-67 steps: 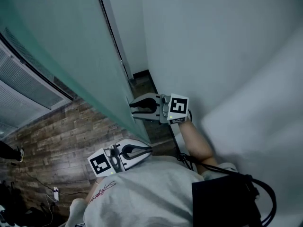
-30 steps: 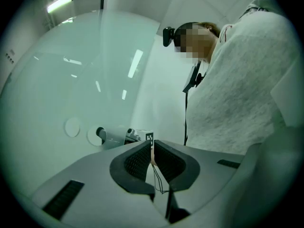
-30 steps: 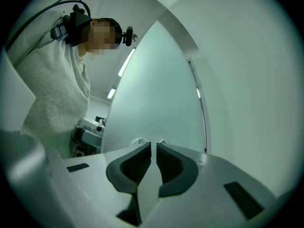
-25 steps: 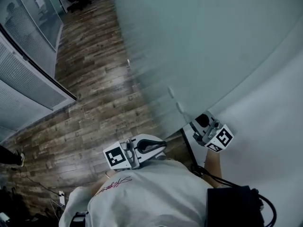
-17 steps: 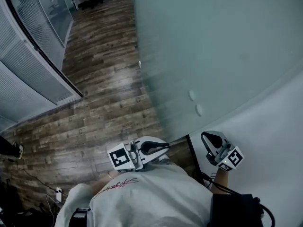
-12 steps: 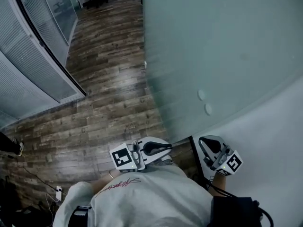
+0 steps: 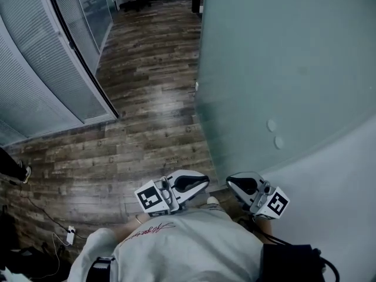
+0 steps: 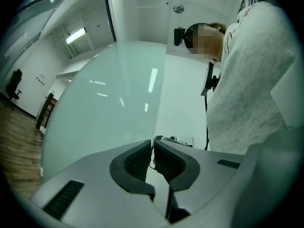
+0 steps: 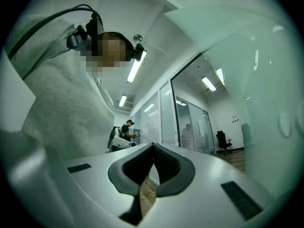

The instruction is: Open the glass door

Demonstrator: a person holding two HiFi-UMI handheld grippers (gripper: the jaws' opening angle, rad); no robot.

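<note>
My left fingers (image 7: 188,182) and right fingers (image 7: 245,185) were each pressed together on nothing, low before my chest. The glass door (image 7: 282,69) stood ahead on my right, apart from both.

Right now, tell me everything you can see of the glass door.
The glass door is a large frosted pane, pale green, smooth, with no frame visible. Two small round fittings sit close together on its face. It stands upright, its free vertical edge over the wood floor, which stretches away on its left, with a white wall at its right. Neither the left hand-held gripper nor the right hand-held gripper touches it; both are shut and empty.
</note>
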